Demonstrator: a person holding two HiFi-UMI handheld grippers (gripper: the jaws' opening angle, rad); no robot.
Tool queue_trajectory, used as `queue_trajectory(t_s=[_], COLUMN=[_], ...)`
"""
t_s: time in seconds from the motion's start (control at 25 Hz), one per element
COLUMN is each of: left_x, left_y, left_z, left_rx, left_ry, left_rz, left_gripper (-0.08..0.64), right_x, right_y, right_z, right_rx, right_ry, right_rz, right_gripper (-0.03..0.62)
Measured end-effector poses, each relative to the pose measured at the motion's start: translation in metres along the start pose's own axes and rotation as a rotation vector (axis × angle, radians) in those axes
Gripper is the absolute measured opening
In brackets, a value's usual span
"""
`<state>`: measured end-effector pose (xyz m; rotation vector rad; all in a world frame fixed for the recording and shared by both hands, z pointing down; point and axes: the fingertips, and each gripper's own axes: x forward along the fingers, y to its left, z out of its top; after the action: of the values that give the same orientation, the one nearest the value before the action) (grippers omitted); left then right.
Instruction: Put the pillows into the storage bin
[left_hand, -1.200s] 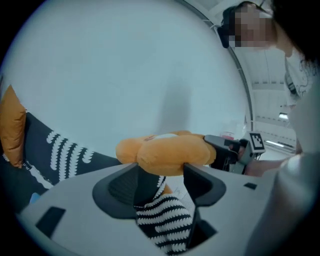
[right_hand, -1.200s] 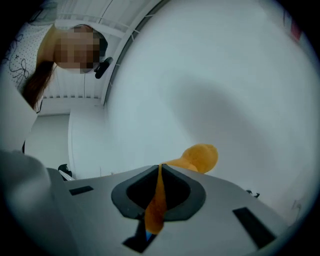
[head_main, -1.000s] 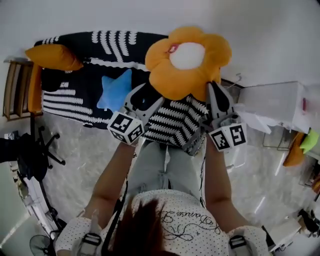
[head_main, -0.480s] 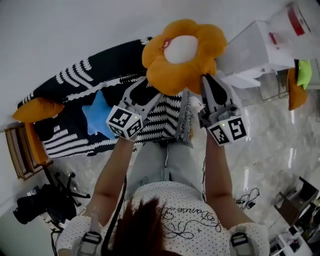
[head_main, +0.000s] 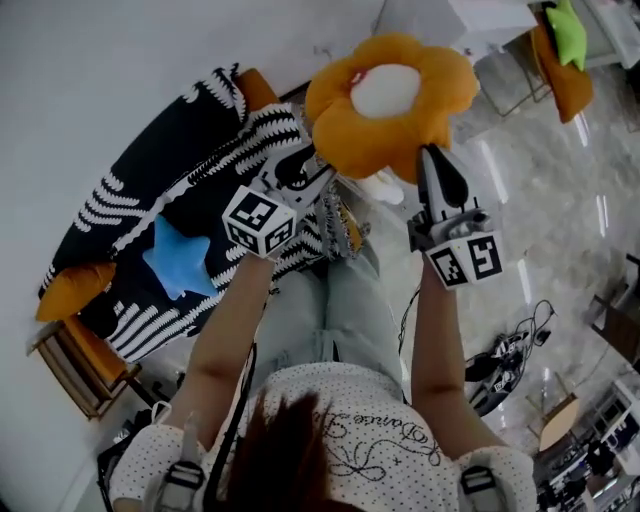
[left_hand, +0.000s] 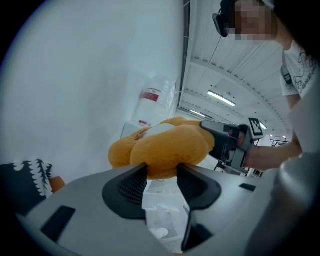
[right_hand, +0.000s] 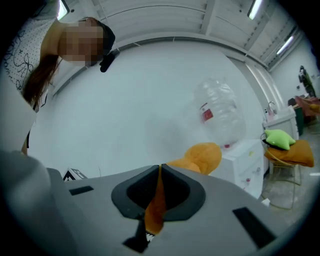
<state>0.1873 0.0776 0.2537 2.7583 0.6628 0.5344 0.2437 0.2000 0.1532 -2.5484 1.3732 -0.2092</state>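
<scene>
Holding orange flower-shaped plush pillow (head_main: 385, 105) aloft 2-handed for transit. Clamped at 5 o'clock in tight-shut jaws of right gripper (head_main: 433, 157), at 7 o'clock in just-closing jaws of left gripper (head_main: 308, 162).

Arms outstretched, left gripper (head_main: 314, 162) just closing on flower pillow (head_main: 368, 142), right gripper (head_main: 433, 155) pinching it

A plush orange flower-shaped pillow with a white centre (head_main: 385, 105) hangs aloft, pinched at two petals. A blue star-shaped pillow (head_main: 178, 262) lies on the black-and-white striped sofa (head_main: 120, 205), a plain orange pillow (head_main: 72, 290) near it.
</scene>
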Motion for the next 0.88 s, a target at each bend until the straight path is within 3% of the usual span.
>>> queue_trajectory(t_s=[0.36,0.64,0.88], left_x=[0.111,0.178,0.232], left_y=[-0.027,-0.001,0.015], left_z=[-0.045,-0.121,-0.207], left_rx=[0.027,0.036,-0.016], left_ry=[0.137,0.243,0.326], left_rz=[-0.119,-0.125,-0.142], left_gripper=[0.172,0.164,0.167], right_x=[-0.055,-0.071,-0.091], right_y=[-0.116,-0.194,-0.254], right_z=[-0.051,-0.159,-0.260], right_rx=[0.131,0.330,0.489], right_ry=[-0.013,0.007,0.012], right_rz=[-0.200,-0.324,-0.415], right_gripper=[0.029,0.029,0.029])
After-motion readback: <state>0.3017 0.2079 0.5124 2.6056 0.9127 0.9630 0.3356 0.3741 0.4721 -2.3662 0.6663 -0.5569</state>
